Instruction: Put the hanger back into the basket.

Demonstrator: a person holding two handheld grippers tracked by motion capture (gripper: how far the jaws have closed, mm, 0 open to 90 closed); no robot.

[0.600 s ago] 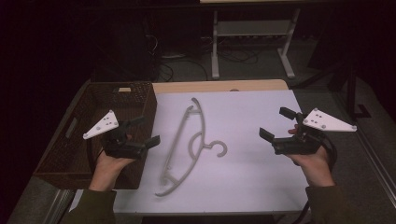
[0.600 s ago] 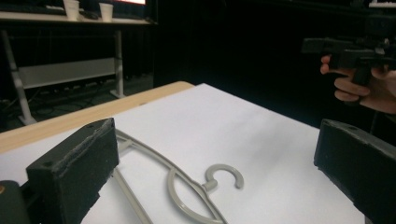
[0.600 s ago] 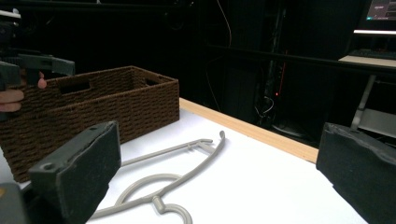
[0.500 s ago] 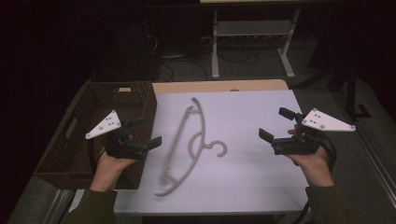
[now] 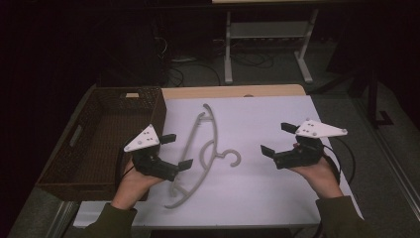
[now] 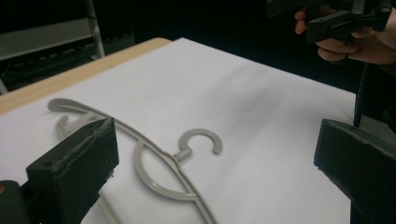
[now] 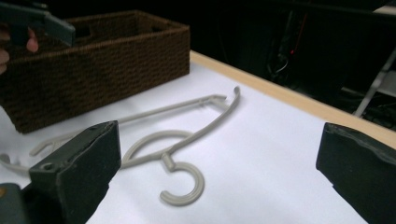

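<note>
1. High view: we're holding the left gripper [image 5: 177, 150] w/ jaws spread wide and nothing between them, hovering just above the white sheet [image 5: 277, 198]. The grey hanger [image 5: 205, 148] is lying flat on the sheet right ahead of the jaw tips; its curved body is passing just beside the lower tip, but we can't tell if they're touching. The brown basket [image 5: 79, 134] is sitting close behind and beside this gripper, at the sheet's edge.
2. High view, other side: we're holding the right gripper [image 5: 277, 139] released too, jaws apart, gripping nothing. The hanger's hook is lying between the two grippers, nearer this one's tips but clearly apart from them.
3. Left gripper view: we're looking along the two black jaws, set far apart. The hanger [image 6: 154, 158] is lying between them, closer to the left-hand jaw, its body running under that jaw; the hook is pointing into the gap. The right gripper [image 6: 341, 21] is showing far ahead, up top, in a hand.
4. Right gripper view: jaws again wide apart and free. The hanger [image 7: 177, 140] is lying ahead, hook nearest us, close to the left-hand jaw. The basket [image 7: 93, 60] is standing beyond the hanger, w/ the left gripper [image 7: 42, 23] in front of it.
</note>
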